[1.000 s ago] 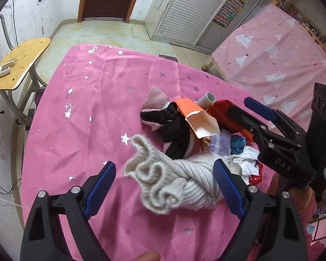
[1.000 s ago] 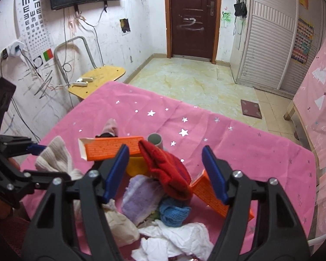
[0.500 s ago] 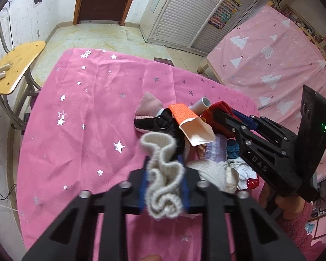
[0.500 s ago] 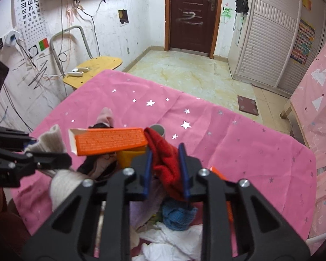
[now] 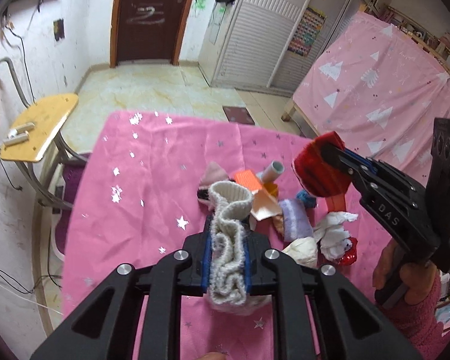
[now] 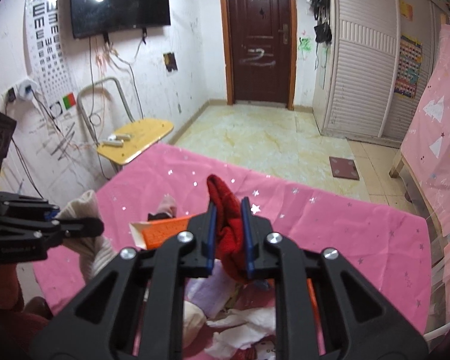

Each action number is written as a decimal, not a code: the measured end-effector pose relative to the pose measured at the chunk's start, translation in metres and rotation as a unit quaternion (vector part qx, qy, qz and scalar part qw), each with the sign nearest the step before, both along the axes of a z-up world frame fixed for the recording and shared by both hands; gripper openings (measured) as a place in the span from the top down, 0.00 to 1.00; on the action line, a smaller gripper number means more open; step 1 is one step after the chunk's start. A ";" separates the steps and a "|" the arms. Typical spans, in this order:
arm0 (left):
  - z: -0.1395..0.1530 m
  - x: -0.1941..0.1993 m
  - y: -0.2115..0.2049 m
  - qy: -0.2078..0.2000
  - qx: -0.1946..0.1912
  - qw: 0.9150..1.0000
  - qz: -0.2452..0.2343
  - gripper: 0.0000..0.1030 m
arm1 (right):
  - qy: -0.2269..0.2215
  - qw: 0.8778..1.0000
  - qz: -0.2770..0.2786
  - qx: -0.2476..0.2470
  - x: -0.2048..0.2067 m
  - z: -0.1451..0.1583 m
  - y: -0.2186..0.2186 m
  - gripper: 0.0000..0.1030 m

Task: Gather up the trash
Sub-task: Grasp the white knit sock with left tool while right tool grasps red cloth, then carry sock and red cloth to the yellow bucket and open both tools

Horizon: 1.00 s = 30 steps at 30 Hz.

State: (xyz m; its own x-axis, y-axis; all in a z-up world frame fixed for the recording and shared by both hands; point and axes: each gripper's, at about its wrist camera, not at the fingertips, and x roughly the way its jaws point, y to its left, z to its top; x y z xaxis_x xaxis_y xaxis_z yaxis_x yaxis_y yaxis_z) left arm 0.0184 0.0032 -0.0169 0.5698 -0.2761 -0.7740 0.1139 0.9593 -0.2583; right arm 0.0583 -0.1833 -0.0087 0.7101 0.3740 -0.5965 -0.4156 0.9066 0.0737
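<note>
Both grippers are carrying items clear of the pile, so the step in hand looks like the lift-away part of collecting. The left gripper (image 5: 226, 259) is clamping narrow on a cream knitted sock (image 5: 229, 234), whose ribbed cuff is standing up above the blue pads. The right gripper (image 6: 228, 240) is pinching a red knitted sock (image 6: 229, 231) between its pads, and in the left view that sock is hanging above the far right part of the table (image 5: 153, 162)

No bin or bag is showing in either view, so the next move is probably calling for carrying both socks off the table to wherever the trash is going, keeping the grip firm because the soft knit could slip

Counting what is lying in the heap near the table's right edge: one orange carton (image 5: 249, 180) with its pale flap open, one white tube (image 5: 273, 170), one lilac cloth (image 5: 294, 220), one small blue cloth (image 5: 305, 198), one pink cloth (image 5: 214, 172) over something black, and crumpled white tissue (image 5: 333, 231), too bunched for counting pieces. Two socks are being held, one per gripper
</note>
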 end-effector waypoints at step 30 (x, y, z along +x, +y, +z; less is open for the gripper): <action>0.090 -0.016 -0.205 -0.095 0.068 0.974 -0.195 0.92 | -0.059 0.974 -0.211 0.064 -0.089 0.014 -0.214 0.86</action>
State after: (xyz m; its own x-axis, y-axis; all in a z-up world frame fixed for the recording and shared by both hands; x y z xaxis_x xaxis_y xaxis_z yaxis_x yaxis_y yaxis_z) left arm 0.0028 -0.2017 0.0728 0.5788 -0.4022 -0.7093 0.5102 0.8572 -0.0698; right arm -0.0311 -0.3971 0.0056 0.8778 0.0998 -0.4684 -0.0202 0.9849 0.1721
